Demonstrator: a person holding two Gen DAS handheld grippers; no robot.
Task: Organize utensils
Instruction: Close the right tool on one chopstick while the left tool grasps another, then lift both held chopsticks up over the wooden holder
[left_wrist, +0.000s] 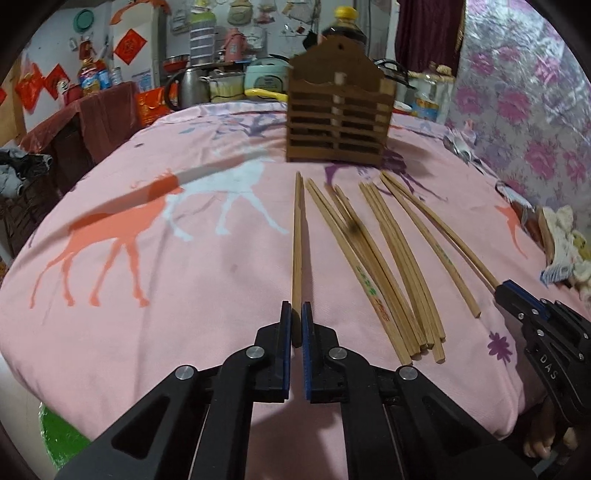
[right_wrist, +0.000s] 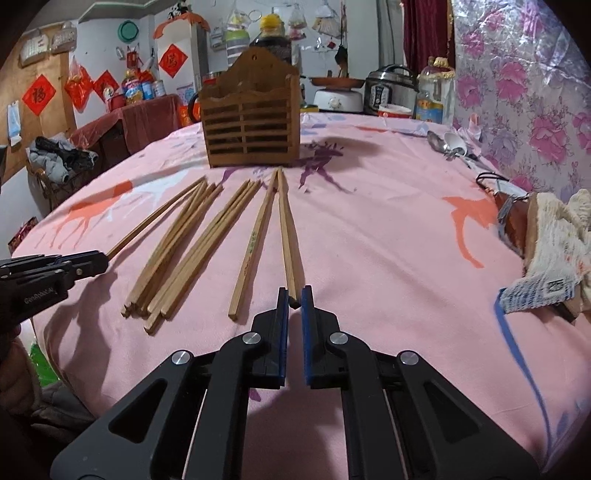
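Note:
Wooden chopsticks lie fanned out on a pink tablecloth (left_wrist: 184, 277), their far ends pointing at a brown slatted wooden holder (left_wrist: 334, 122) that stands upright at the back. My left gripper (left_wrist: 296, 314) is shut on the near end of the leftmost chopsticks (left_wrist: 297, 240). The loose chopsticks (left_wrist: 388, 266) lie in bundles to its right. In the right wrist view my right gripper (right_wrist: 294, 299) is shut on the near end of the rightmost chopsticks (right_wrist: 285, 229), with the holder (right_wrist: 251, 125) ahead. Each gripper also shows at the edge of the other view: right gripper (left_wrist: 506, 291), left gripper (right_wrist: 99, 258).
Metal spoons (right_wrist: 448, 146) lie at the table's far right by a floral wall covering. A knitted cloth and a wooden-handled item (right_wrist: 554, 236) sit at the right edge. A dark bottle (right_wrist: 271, 37), a rice cooker (right_wrist: 388, 88) and kitchenware stand behind the holder.

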